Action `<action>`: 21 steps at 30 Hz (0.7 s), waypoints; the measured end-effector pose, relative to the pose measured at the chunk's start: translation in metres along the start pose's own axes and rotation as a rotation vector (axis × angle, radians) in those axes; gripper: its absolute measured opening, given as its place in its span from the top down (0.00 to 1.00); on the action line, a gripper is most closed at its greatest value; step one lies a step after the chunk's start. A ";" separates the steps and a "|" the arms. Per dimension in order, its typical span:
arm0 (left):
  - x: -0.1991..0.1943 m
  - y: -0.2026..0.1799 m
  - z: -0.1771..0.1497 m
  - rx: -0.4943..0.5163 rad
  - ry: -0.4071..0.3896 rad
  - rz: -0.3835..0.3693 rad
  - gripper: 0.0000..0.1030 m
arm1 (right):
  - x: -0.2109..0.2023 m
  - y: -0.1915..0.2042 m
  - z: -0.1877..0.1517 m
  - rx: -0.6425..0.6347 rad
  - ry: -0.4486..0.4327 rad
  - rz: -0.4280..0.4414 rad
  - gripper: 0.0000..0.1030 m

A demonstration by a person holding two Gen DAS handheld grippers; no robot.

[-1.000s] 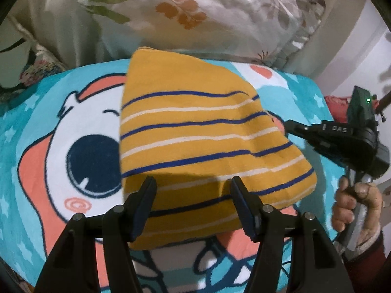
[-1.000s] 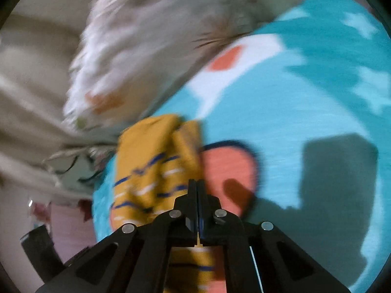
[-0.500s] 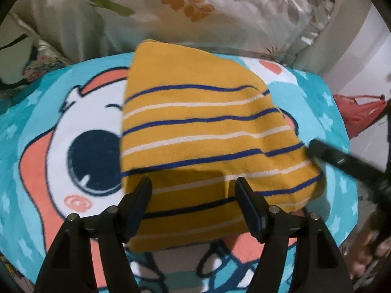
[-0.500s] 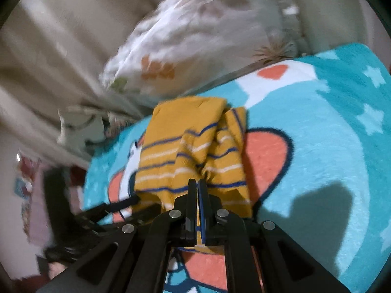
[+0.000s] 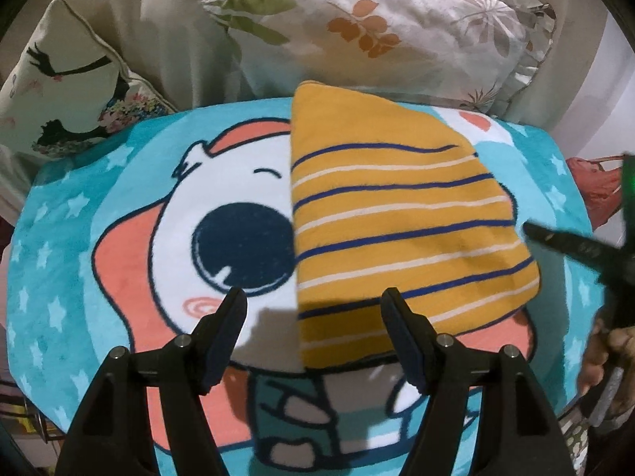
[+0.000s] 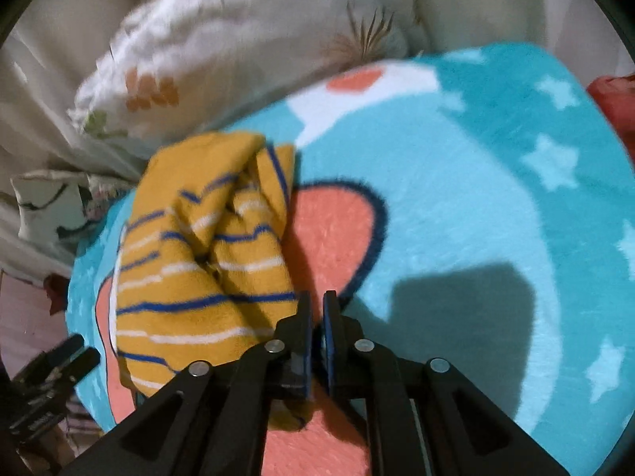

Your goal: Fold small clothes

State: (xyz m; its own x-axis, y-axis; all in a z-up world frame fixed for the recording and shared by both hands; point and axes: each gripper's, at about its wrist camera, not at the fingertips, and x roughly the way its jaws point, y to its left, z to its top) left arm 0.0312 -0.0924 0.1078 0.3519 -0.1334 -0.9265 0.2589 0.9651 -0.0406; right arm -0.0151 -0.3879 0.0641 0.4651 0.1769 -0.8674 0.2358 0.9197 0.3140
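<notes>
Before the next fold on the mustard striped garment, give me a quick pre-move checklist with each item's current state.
1. Mustard-yellow garment with navy and white stripes lies on the turquoise cartoon fleece blanket: ok.
2. Left gripper open, holding nothing: ok.
3. Right gripper free of cloth: jaws slightly apart, nothing visibly between them: ok.
4. Garment's right edge flat: not ok, bunched into ridges.
5. Garment clear of the white leaf-print pillow: cannot tell; top edge sits close.

No legible text, labels, brands or numbers in either view. The right gripper (image 5: 571,244) body in the left wrist view is motion-blurred; any marking on it cannot be read. The blanket (image 5: 79,238) carries only cartoon artwork and stars.
</notes>
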 end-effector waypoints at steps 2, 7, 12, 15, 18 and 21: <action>0.003 0.004 -0.001 0.019 0.011 -0.009 0.33 | -0.015 0.010 0.001 -0.007 -0.054 -0.005 0.82; 0.009 0.011 0.000 0.050 0.017 -0.034 0.33 | -0.037 0.059 -0.004 -0.075 -0.121 0.005 0.72; 0.010 0.021 0.001 0.086 0.018 -0.058 0.33 | -0.011 0.096 -0.015 -0.135 -0.060 -0.018 0.72; 0.011 0.028 0.001 0.104 0.019 -0.071 0.33 | 0.010 0.095 -0.019 -0.094 -0.042 -0.072 0.69; 0.014 0.035 0.001 0.115 0.026 -0.088 0.33 | 0.012 0.086 -0.020 -0.034 -0.034 -0.092 0.61; 0.018 0.040 0.004 0.130 0.027 -0.105 0.33 | 0.008 0.082 -0.021 -0.002 -0.028 -0.095 0.57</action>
State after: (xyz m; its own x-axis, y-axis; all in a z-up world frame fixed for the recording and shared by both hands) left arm 0.0516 -0.0574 0.0914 0.2927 -0.2241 -0.9296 0.4074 0.9087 -0.0908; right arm -0.0102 -0.3041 0.0750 0.4643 0.0794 -0.8821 0.2781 0.9325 0.2303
